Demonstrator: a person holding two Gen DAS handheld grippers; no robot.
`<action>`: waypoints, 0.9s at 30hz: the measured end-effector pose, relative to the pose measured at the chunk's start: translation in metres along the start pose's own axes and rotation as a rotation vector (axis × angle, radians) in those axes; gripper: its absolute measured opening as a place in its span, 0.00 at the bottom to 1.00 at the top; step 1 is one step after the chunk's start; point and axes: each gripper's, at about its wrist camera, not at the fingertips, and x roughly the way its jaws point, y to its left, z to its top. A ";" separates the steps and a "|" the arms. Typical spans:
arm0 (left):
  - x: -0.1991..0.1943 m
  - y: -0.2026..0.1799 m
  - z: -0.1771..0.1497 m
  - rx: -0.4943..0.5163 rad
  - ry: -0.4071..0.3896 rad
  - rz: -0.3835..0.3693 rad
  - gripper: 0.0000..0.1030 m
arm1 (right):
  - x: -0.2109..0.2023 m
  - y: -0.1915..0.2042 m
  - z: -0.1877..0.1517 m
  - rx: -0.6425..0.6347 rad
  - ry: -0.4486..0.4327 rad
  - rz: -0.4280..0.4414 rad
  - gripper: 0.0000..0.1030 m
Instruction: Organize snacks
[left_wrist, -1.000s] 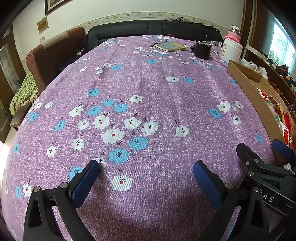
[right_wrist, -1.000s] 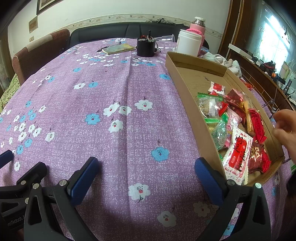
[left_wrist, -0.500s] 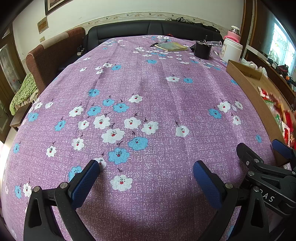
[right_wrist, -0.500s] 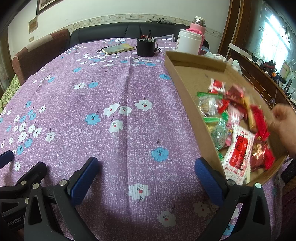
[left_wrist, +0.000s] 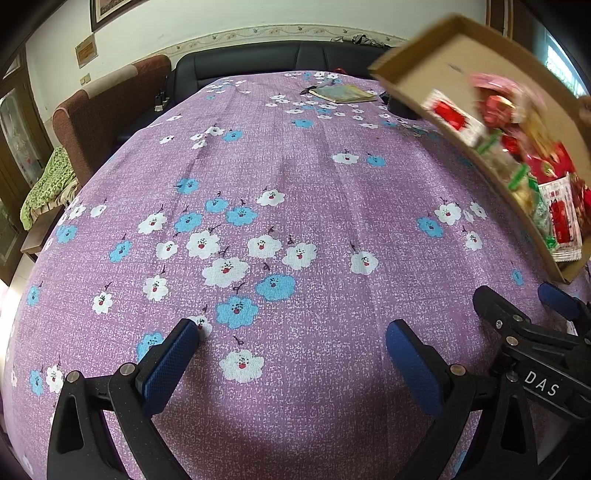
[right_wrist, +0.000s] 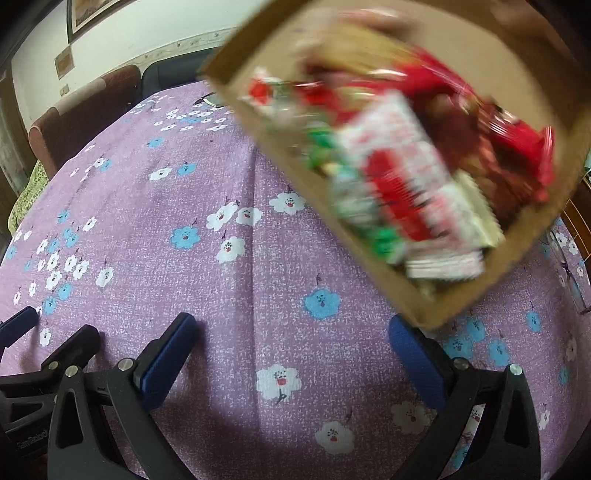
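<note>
A brown cardboard tray full of wrapped snacks is lifted and tilted steeply over the right side of the purple flowered tablecloth. In the right wrist view the tray is blurred and its snack packets slide toward its low edge. A bare hand shows at its far right edge. My left gripper is open and empty, low over the cloth. My right gripper is open and empty, just below the tray's low corner.
A book lies at the far end of the table. A dark sofa stands behind the table and a brown armchair at the left. The right gripper also shows in the left wrist view.
The tray, flat on the table a second ago, has been lifted by a hand and tipped toward the table middle; the snacks slide. Both grippers have stayed still and open.
</note>
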 end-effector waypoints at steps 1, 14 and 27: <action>0.000 0.000 0.000 0.000 0.000 0.000 1.00 | 0.000 0.000 0.000 0.000 0.000 0.000 1.00; 0.000 0.000 0.000 0.000 -0.001 0.000 1.00 | -0.001 0.001 0.000 -0.001 0.001 -0.001 1.00; 0.000 0.000 0.000 0.000 -0.001 0.001 1.00 | -0.001 0.002 0.000 -0.002 0.001 -0.002 1.00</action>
